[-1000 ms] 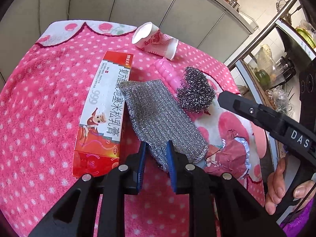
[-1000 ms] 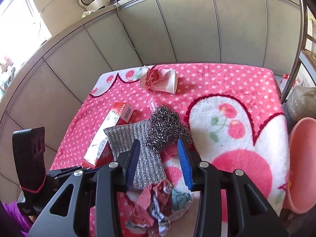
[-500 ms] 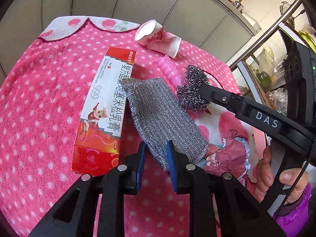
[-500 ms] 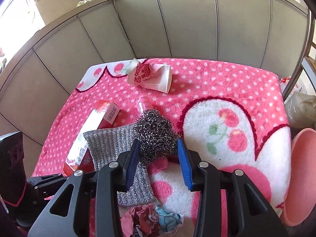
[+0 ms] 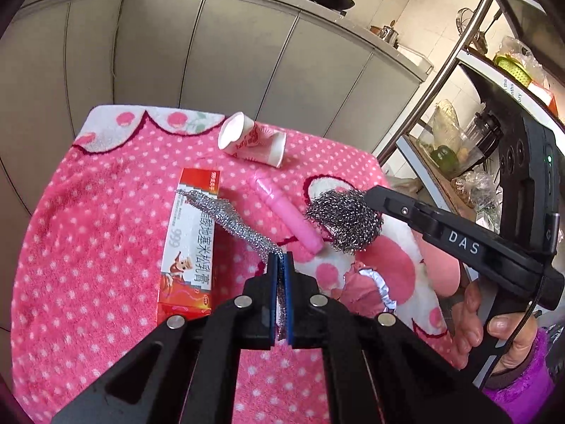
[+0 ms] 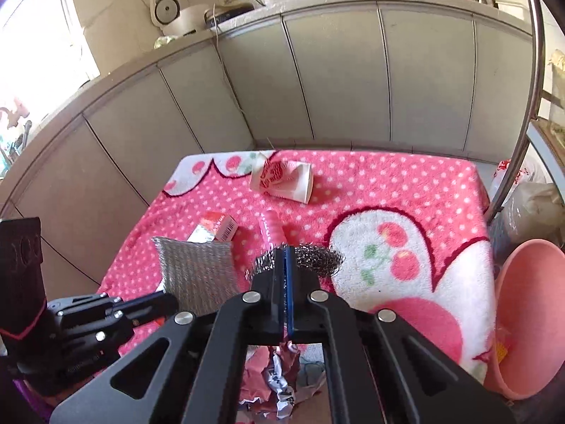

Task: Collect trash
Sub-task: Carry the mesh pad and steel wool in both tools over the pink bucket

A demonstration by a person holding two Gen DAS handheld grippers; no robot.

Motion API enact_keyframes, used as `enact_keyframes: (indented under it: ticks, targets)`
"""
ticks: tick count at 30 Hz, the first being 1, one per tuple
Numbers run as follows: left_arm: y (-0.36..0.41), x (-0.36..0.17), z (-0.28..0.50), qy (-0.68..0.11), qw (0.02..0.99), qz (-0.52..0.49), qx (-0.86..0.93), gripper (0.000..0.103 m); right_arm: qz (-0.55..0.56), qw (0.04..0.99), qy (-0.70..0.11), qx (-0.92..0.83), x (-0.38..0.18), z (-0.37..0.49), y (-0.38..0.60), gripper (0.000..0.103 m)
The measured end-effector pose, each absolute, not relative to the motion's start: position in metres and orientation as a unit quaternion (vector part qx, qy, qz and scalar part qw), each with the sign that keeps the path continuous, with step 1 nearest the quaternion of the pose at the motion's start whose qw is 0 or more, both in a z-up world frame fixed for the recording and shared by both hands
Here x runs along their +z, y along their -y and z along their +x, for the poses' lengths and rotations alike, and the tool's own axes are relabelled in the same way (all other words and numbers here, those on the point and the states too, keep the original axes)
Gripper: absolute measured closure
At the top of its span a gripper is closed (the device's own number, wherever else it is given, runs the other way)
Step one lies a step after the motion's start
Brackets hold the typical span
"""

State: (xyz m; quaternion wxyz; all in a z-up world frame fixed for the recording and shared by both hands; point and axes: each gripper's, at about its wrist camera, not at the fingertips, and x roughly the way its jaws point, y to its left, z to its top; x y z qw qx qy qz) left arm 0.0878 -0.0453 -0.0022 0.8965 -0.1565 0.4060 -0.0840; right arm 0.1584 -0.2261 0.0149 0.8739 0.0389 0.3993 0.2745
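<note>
both grippers' fingers (image 5: 280, 265) (image 6: 285, 261) clamped together.

Bright daylight, window (image 6: 31, 35) glare upper left, fisheye-warped edges.

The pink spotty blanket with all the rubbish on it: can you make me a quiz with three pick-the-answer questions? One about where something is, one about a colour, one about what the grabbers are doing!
1. Where does the paper cup lie?
A. at the blanket's far end, on its side
B. inside the pink basin
C. upright beside the wrapper

2. What colour is the steel wool ball?
A. green
B. silvery grey
C. yellow

3. What is the left gripper doing?
A. open above the cup
B. shut on the silver scrubbing cloth
C. shut on the red box

Answers:
1 A: it lies tipped over, farthest from both cameras.
2 B: its wire glints grey.
3 B: the cloth sits pinched between the closed jaws.
</note>
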Motion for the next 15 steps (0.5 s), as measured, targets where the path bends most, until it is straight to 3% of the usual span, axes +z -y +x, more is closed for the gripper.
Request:
enact_keyframes:
  ticks: [15]
  targets:
    - [0.092,0.076,0.082,-0.343,0.920,-0.127,-0.139,0.100,0.098,0.914,-0.334,0.208,0.060,0.115,0.323,0.102]
